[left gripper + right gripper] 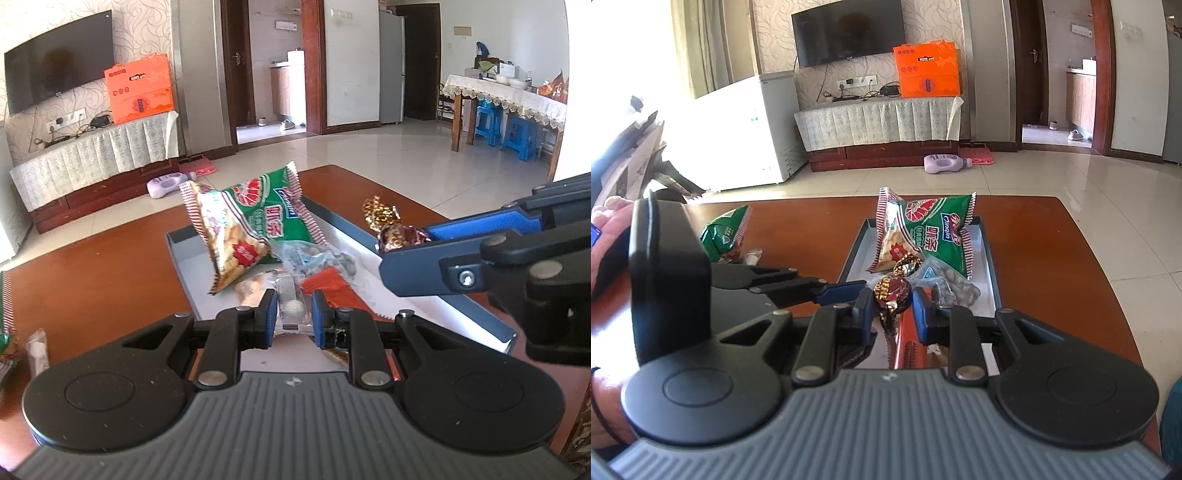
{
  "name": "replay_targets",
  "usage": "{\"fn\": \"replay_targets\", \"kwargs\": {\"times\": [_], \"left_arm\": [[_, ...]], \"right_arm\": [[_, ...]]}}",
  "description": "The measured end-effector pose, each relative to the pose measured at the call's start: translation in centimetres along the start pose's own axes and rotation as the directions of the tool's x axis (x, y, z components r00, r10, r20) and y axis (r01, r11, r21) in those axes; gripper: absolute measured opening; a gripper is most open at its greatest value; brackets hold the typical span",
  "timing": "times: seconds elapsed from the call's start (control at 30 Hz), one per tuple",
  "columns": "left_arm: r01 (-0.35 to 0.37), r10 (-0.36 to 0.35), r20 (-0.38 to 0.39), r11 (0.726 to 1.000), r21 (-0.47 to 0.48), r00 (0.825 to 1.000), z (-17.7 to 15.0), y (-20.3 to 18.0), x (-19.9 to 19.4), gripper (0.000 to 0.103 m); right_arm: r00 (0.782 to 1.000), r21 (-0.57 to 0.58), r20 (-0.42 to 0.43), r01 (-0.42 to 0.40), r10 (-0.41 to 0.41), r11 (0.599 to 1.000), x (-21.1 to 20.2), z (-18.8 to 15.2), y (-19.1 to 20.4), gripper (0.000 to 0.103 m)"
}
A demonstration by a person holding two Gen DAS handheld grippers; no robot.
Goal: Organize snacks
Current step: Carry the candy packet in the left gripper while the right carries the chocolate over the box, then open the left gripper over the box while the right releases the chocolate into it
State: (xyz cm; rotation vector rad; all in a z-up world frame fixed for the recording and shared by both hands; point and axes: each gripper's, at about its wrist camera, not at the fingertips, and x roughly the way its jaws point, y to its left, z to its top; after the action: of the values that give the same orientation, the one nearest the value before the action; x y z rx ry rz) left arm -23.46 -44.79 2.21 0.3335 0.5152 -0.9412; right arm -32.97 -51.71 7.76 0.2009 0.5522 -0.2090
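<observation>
A grey tray (176, 236) on the brown table holds a green shrimp-chip bag (266, 214), a clear bag of nuts (321, 258) and a red packet (332, 286). Over the tray's near end, my left gripper (293, 317) is shut on a small clear-wrapped snack (291, 308). My right gripper (894, 314) is shut on a red-and-gold foil candy (892, 293), held above the tray's near edge (991, 258). The left wrist view shows that same candy (399, 234) in the right gripper (406, 249). A second foil candy (907, 264) lies against the green bag (931, 229).
Another green snack bag (724, 236) and a small white wrapped snack (37, 350) lie on the table left of the tray. A gold-wrapped candy (380, 212) sits on the table beyond the tray's right rim. A person's hand (613, 221) holds the left gripper.
</observation>
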Motion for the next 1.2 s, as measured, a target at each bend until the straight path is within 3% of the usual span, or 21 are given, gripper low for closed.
{"fn": "replay_targets", "kwargs": {"times": [0.17,0.33,0.5,1.0,1.2], "left_arm": [[0.011,-0.011,0.003,1.0,0.014,1.0,-0.1,-0.3,0.1,0.026],[0.019,-0.019,0.014,1.0,0.022,1.0,-0.1,-0.5,-0.1,0.053],[0.027,-0.027,0.027,0.999,0.024,0.999,-0.1,-0.6,-0.6,0.071],[0.01,-0.01,0.013,0.998,0.059,1.0,-1.8,1.7,-3.8,0.076],[0.009,-0.01,0.023,0.999,0.046,1.0,-1.9,2.3,-4.9,0.076]], "right_arm": [[1.0,0.006,-0.009,0.003,-0.003,1.0,0.3,-0.1,-0.2,0.026],[1.0,0.006,-0.017,0.004,-0.003,1.0,0.7,-0.1,0.0,0.026],[1.0,0.012,-0.025,0.008,-0.008,1.0,1.1,-0.2,-0.1,0.026],[0.997,0.046,-0.061,0.047,-0.045,0.998,4.9,0.2,-0.5,0.026],[0.992,0.051,-0.083,0.102,-0.097,0.993,7.1,0.2,0.0,0.027]]}}
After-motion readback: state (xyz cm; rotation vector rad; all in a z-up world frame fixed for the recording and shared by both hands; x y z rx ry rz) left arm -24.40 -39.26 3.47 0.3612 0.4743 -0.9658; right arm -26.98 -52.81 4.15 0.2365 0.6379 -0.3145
